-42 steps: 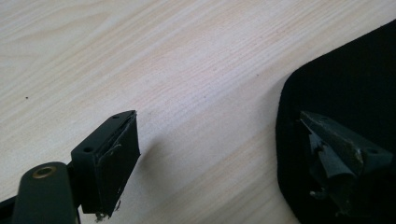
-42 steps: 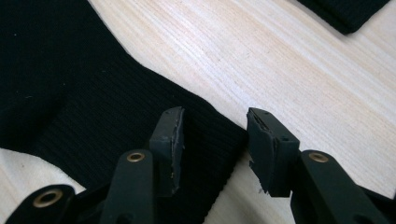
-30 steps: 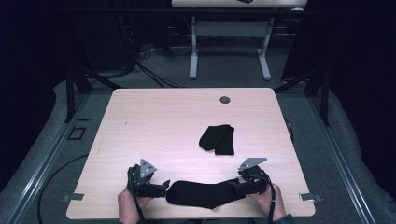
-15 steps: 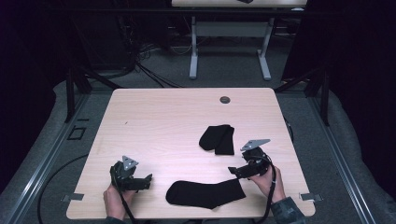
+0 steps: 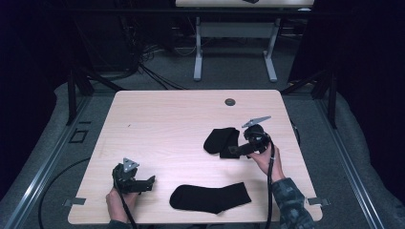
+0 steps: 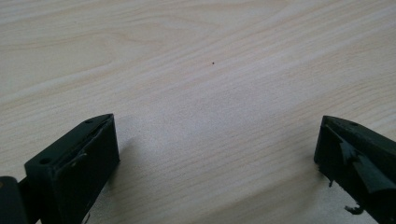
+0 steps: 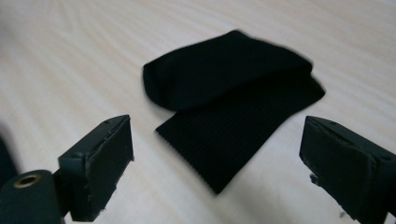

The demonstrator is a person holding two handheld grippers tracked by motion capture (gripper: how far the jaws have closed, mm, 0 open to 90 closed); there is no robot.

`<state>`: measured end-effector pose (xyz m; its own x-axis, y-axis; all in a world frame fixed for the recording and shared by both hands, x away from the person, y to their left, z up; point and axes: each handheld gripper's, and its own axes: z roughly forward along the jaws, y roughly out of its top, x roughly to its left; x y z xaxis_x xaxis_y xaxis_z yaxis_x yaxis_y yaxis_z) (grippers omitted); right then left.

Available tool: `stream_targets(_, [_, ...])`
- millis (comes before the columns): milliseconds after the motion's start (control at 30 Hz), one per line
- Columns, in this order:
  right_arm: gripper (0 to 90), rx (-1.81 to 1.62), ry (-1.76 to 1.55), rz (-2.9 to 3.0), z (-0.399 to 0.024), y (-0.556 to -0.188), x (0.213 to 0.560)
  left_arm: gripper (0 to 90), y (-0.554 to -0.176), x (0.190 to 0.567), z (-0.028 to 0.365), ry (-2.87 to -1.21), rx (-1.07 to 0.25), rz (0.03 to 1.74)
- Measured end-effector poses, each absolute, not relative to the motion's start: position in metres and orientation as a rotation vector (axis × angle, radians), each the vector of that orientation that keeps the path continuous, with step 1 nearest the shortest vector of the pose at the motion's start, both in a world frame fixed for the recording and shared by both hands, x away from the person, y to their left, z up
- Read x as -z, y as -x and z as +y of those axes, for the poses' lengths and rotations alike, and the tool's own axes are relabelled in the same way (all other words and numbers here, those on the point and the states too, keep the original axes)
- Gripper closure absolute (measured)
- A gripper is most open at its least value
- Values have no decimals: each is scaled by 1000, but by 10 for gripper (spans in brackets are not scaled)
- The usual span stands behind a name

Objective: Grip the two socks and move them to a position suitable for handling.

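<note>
A black sock [image 5: 210, 198] lies flat near the front edge of the light wooden table [image 5: 167, 124]. A second black sock [image 5: 220, 141], folded over, rests right of centre; the right gripper view shows the folded sock [image 7: 233, 93] just ahead of the jaws. My right gripper [image 5: 234, 150] is open and held right beside the folded sock, jaws apart with nothing between them [image 7: 215, 168]. At the front left, my left gripper [image 5: 149, 183] rests open over bare wood [image 6: 215, 163], left of the flat sock and apart from it.
A small dark round grommet [image 5: 230, 101] is set in the table near its far edge. Beyond the table stand white table legs [image 5: 197, 52] and cables on the grey floor. Black frame posts [image 5: 71, 90] flank the table.
Both grippers have let go of the flat sock, which now lies on the table. The left gripper drew back to the left; the right gripper moved up to the folded sock.
</note>
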<state>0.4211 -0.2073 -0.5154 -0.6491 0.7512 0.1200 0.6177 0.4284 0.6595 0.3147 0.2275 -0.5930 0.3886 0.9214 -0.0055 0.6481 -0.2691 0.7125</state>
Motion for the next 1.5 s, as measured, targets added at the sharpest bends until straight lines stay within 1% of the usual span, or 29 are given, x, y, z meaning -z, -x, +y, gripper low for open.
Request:
stream_targets(167, [153, -1001, -1300, 2463, -196, -462, 532, 0, -315, 593, 228, -2015, -558, 1342])
stream_targets(267, [185, -974, -1345, 2449, -189, -475, 540, 0, -315, 593, 227, -2011, -558, 1344])
stream_targets(400, [227, -941, -1400, 2431, -180, -483, 551, 0, -315, 593, 228, -2013, -559, 1343])
stream_targets(567, [343, -820, -1363, 2466, -175, -482, 564, 0, -315, 593, 228, -2012, -559, 1344])
stream_targets(667, [374, -798, -1351, 2439, -172, -478, 565, 0, -315, 593, 228, -2016, -559, 1342])
stream_targets(800, [506, -801, -1355, 2432, -171, -477, 564, 0, -315, 593, 228, -2020, -556, 1341])
stream_targets(867, [622, -813, -1356, 2442, -169, -475, 563, 0, -316, 593, 228, -2014, -560, 1344])
stream_targets(900, [661, -803, -1350, 2454, -169, -474, 563, 0, -316, 593, 228, -2015, -559, 1344])
stream_targets(967, [732, -820, -1362, 2465, -170, -474, 562, 0, -316, 593, 228, -2012, -559, 1345])
stream_targets(1000, [750, -829, -1369, 2469, -170, -474, 562, 0, -316, 593, 228, -2011, -561, 1345])
stream_targets(1067, [779, -846, -1376, 2464, -171, -474, 563, 0, -316, 593, 228, -2012, -561, 1345])
stream_targets(1200, [807, -880, -1414, 2454, -175, -474, 564, 0, -316, 593, 228, -2011, -559, 1345])
stream_targets(1500, [823, -914, -1412, 2444, -178, -473, 566, 0, -316, 593, 227, -2010, -560, 1346])
